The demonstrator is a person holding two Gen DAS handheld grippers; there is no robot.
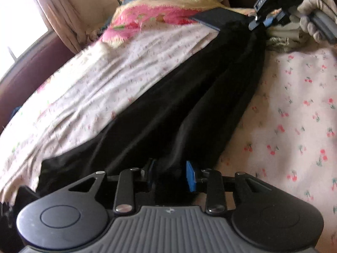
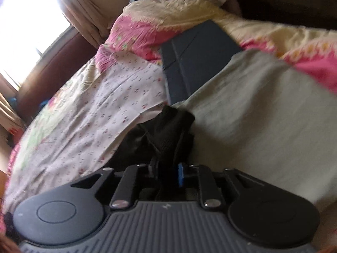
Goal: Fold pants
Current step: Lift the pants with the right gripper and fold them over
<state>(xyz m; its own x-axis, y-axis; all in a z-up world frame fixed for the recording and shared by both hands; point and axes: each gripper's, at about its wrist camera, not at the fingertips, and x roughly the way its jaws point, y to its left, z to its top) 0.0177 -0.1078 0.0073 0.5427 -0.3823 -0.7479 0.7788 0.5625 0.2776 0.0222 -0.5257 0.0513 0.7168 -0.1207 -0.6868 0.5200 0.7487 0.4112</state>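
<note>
Left wrist view shows me the black pants [image 1: 189,97] stretched long across the bed [image 1: 294,116], running from my left claw [image 1: 172,175] at the near end up to my right claw [image 1: 260,20] at the far end, close to a dark blue folder [image 1: 217,19] and a pink-and-yellow blanket [image 1: 160,16]. My left claw has its blue pads either side of a gather of black cloth; I read that as pinching the pants, though the pads sit a little apart around the bunch. From the right wrist view, my right claw [image 2: 168,170] is pressed together on a wad of black fabric [image 2: 168,130] that stands up ahead of the fingers, over a plain grey cloth [image 2: 263,109].

I judge the material light, thin and limp, with a slight sheen that suggests it could slide in the pads. It hangs in soft ridges between the two grips and will not hold a shape of its own, so any slack will sag and wrinkle. A hem or waistband edge, doubled and thicker, is where I would want my hold, with both layers caught together. Which end is the waistband I cannot tell. Both views are blurred, so finer detail of the seams is lost to me.
</note>
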